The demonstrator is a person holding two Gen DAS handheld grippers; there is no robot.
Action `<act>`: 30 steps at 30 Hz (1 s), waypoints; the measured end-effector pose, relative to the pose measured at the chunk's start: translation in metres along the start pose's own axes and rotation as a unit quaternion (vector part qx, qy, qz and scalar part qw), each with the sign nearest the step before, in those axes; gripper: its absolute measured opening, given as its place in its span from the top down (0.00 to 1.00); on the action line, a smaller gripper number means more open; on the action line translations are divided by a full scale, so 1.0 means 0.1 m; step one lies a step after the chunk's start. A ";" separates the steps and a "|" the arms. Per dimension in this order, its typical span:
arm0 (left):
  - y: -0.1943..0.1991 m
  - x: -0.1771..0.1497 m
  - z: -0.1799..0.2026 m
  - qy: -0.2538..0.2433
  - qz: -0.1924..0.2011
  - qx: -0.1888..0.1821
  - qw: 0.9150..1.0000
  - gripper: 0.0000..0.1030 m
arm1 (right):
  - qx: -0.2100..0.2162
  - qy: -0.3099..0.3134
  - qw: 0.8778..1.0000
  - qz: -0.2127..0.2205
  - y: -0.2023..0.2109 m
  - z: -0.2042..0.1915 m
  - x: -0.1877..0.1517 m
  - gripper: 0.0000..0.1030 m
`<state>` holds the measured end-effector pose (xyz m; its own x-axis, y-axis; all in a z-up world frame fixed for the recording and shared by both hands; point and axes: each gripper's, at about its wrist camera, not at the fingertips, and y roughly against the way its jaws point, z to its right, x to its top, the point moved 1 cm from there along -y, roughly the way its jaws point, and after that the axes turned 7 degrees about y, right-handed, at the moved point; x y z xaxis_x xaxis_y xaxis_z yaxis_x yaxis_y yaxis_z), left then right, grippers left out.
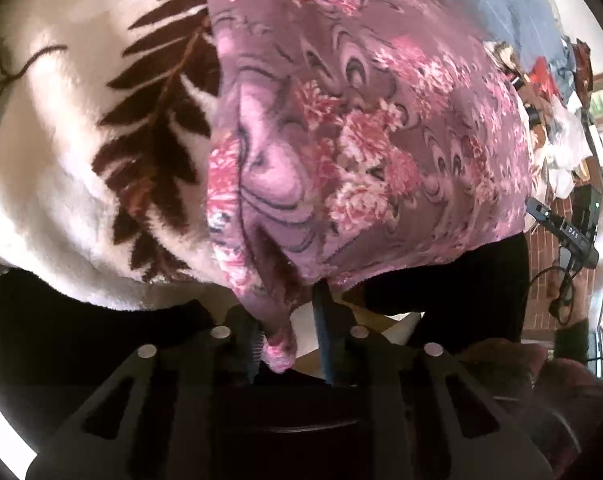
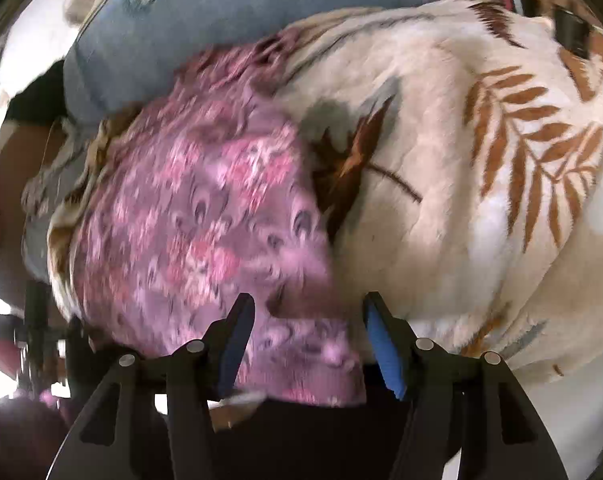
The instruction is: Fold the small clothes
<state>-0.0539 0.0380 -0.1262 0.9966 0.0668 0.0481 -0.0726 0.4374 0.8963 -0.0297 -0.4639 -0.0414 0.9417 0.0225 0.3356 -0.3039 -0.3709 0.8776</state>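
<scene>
Purple floral garment (image 1: 353, 128) lies spread on cream leaf-print blanket (image 1: 61, 160), near edge hanging over the blanket's front. Left gripper (image 1: 289, 344) jaws narrow, a bunched corner of the garment between them, touching left pad; firm pinch, cannot tell. Right gripper (image 2: 309, 344) jaws spread, garment's other near corner between them, pads not pressing. Blue cushion (image 2: 221, 16) behind garment. Both grippers angle steeply down at blanket's front edge.

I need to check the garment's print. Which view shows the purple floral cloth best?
The left wrist view: the purple floral cloth is sharp there, filling the frame's middle on the leaf-print blanket. In the right wrist view the cloth is motion-blurred, its pattern smeared.
</scene>
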 end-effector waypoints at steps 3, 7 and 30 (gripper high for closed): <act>0.02 0.02 0.00 0.003 -0.002 -0.008 1.000 0.89 | 0.004 0.029 0.999 -0.030 -0.05 -0.05 -0.05 0.42; 0.08 -0.03 -0.01 -0.012 -0.002 -0.008 1.000 0.96 | -0.010 0.100 0.993 -0.062 -0.11 -0.24 -0.12 0.74; 1.12 0.69 0.19 -0.001 0.150 -0.198 0.969 0.98 | 0.173 -0.024 0.974 0.146 0.36 -0.37 0.66 0.91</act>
<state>0.0072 0.0747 -0.0146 0.9286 0.2422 0.2813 -0.3674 0.7083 0.6028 0.0163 -0.4412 0.0256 0.8310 -0.1714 0.5292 -0.5005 -0.6455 0.5769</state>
